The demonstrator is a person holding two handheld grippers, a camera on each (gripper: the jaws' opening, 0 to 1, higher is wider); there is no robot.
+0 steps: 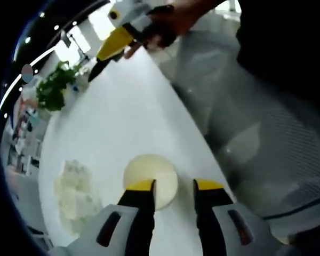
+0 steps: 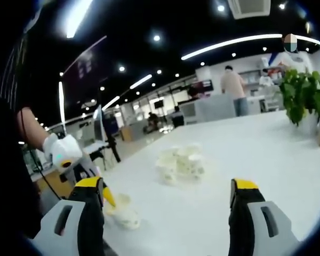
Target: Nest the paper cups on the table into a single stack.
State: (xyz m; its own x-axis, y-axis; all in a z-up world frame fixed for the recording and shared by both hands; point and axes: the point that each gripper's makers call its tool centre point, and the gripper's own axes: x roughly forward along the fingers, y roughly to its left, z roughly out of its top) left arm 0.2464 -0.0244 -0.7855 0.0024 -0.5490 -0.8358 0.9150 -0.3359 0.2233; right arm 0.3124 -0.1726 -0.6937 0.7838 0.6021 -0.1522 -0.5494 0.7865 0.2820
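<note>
The left gripper (image 1: pixel 173 188), jaws spread and empty, hangs just over a paper cup (image 1: pixel 150 180) near the table (image 1: pixel 128 117) edge, while the right gripper (image 2: pixel 168 192) waits open.

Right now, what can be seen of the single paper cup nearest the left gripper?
The pale cream paper cup appears to lie tipped on the white table near its edge, its round face toward the left gripper view. The left gripper has open jaws around it, one jaw overlapping its lower edge; contact is unclear. A blurred cluster of white cups sits beside it, apart.

Ceiling strip lights (image 2: pixel 240 41) glare; both fisheye views blurred.
</note>
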